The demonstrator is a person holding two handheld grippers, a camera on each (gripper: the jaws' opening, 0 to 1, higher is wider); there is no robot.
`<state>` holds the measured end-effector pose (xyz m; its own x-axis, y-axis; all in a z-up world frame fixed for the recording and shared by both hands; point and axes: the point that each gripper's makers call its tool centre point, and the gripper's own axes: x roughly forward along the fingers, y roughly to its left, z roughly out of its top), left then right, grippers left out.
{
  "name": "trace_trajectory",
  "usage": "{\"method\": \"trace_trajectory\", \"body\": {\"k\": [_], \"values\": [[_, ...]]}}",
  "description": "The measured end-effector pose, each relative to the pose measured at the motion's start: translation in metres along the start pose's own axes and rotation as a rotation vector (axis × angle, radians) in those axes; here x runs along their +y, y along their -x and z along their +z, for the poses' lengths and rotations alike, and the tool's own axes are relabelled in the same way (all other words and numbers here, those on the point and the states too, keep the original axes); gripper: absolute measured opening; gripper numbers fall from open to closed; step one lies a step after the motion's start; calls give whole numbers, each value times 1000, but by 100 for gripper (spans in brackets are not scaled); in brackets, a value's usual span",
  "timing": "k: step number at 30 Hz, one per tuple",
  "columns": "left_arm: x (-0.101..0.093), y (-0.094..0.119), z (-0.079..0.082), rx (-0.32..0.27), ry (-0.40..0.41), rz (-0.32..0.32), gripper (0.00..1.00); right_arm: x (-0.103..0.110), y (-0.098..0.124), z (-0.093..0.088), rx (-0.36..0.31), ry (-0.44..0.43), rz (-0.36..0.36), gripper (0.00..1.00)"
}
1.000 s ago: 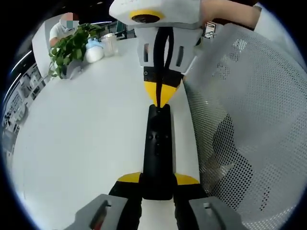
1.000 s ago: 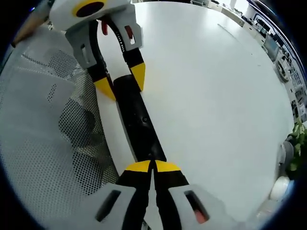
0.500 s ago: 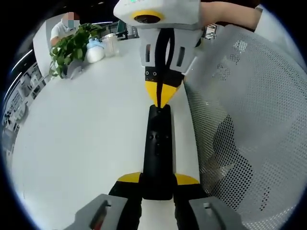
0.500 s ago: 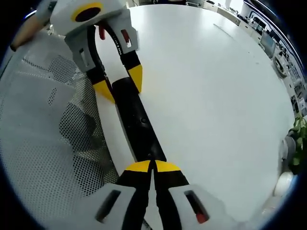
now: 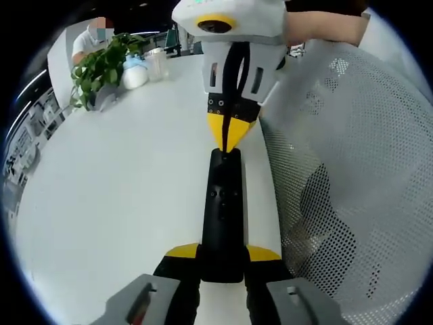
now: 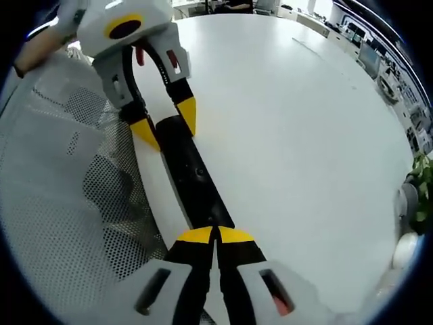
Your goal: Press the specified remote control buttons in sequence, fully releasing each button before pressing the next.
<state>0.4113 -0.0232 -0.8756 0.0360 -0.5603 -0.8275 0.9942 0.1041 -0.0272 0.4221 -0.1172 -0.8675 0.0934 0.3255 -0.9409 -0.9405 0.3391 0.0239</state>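
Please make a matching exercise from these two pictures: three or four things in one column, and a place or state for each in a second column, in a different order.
Things:
1. remote
2. right gripper
3. plant
4. mesh chair

Places or states:
A. at the far edge of the table
B. jaws closed, tips at the remote's end
C. beside the table, perforated
D. clamped between the left gripper jaws

Pairs: 1-D, 2-B, 3-A, 4-C

My left gripper [image 5: 223, 261]: grey housings, black jaws, yellow pads, a red mark inside. My right gripper [image 5: 229, 139]: white body, yellow ring on top, black cable, screws, yellow tips.
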Motion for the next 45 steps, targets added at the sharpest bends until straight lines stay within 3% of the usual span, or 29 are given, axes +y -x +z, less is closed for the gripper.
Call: {"method": "trace_trajectory", "body": {"k": [6,18,45], "values": [[0,0,0,1,0,0,24,7,-1,6,-32,-5,28,0],[0,0,0,0,2,0,24,2,-2,8,-32,17,-11,0],[0,0,0,3,0,0,24,3,-4,10,-6,48,-5,0]]}}
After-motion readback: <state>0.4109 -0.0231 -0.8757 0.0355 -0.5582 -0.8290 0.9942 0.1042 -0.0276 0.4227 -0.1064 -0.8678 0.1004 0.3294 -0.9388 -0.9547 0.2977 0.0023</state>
